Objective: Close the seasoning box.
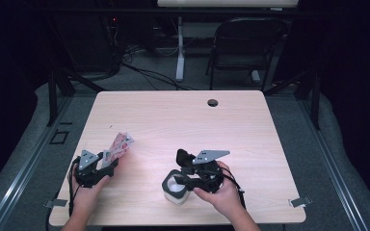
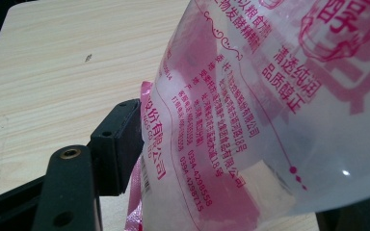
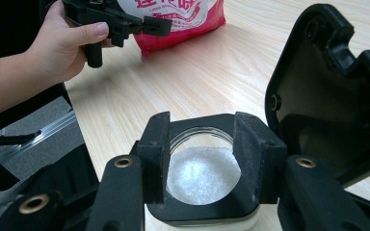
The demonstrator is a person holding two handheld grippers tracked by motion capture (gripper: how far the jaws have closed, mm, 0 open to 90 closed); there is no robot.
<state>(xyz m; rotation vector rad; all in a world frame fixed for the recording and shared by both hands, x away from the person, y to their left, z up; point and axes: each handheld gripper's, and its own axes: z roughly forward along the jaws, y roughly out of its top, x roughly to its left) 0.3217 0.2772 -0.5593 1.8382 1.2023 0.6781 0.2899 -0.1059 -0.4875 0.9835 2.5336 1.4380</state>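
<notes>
Right gripper (image 3: 200, 166) clamps open jar (image 3: 202, 175) steady at counter's (image 1: 173, 115) 6 o'clock; left gripper (image 1: 92, 168) pinches pink-printed bag (image 1: 118, 147), tilted toward 1 o'clock for pouring

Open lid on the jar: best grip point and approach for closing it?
Take the hinged lid by its free top edge, coming from above and behind. It stands upright beside the jar mouth, while the right gripper straddles the jar's collar, so the left gripper would first release the bag.
</notes>
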